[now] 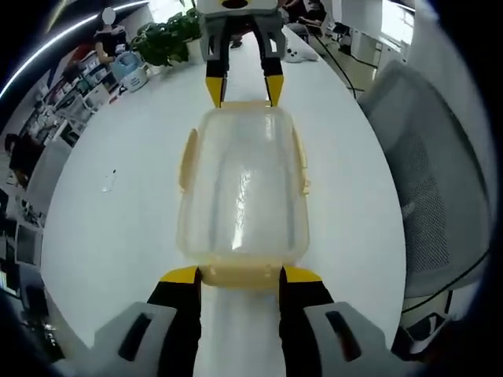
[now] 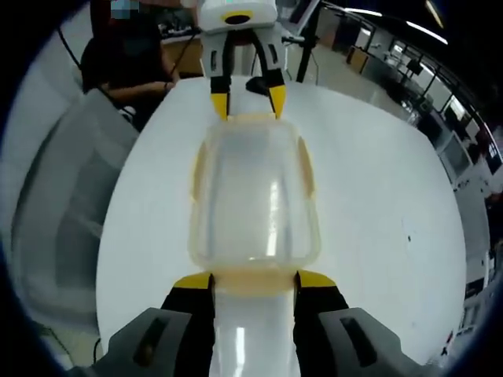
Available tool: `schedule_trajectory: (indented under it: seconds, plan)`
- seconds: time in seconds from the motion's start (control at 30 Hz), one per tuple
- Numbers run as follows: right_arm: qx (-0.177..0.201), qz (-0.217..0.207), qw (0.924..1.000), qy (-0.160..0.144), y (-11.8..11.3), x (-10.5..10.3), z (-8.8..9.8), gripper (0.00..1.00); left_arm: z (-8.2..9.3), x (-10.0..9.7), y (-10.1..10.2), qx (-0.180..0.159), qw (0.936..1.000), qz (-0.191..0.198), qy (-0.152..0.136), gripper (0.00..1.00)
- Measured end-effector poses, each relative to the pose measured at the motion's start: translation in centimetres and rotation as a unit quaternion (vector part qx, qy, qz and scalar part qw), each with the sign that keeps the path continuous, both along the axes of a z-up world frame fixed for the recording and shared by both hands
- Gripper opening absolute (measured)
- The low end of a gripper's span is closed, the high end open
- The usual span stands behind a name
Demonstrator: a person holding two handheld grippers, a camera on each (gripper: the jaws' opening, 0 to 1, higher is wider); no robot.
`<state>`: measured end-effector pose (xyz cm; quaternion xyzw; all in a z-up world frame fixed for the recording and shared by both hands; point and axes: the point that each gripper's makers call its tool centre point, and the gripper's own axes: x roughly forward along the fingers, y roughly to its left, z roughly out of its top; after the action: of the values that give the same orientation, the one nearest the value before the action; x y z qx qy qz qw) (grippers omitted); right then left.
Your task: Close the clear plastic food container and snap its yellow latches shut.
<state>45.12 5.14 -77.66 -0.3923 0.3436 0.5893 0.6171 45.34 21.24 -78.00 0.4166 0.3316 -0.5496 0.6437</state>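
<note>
1. Left gripper view: my left gripper (image 1: 240, 275) stands wide open, its yellow tips bracketing the near end latch (image 1: 240, 273) of the clear container (image 1: 242, 192); whether they touch it, I cannot tell.
2. Right gripper view: my right gripper (image 2: 254, 280) is likewise spread, at the opposite end latch (image 2: 254, 280), gripping nothing that I can make out.
3. From either claw the container's long axis runs straight ahead to the other claw; both ends are equally near.
4. Count: one container on the white table (image 1: 118, 236), lid seemingly on; four yellowish latches, two at the ends and two on the long sides (image 1: 187, 161), the side ones flared outward; I judge them unsnapped.
</note>
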Motion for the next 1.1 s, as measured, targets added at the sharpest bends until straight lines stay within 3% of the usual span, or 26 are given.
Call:
schedule_trajectory:
  seconds: [1.1]
  plan:
    - [-0.014, -0.014, 0.9998, -0.003, -9.2, -0.4, 0.1, 0.37, 0.5, -0.1, -9.4, -0.008, 0.9998, -0.017, -0.007, 0.38]
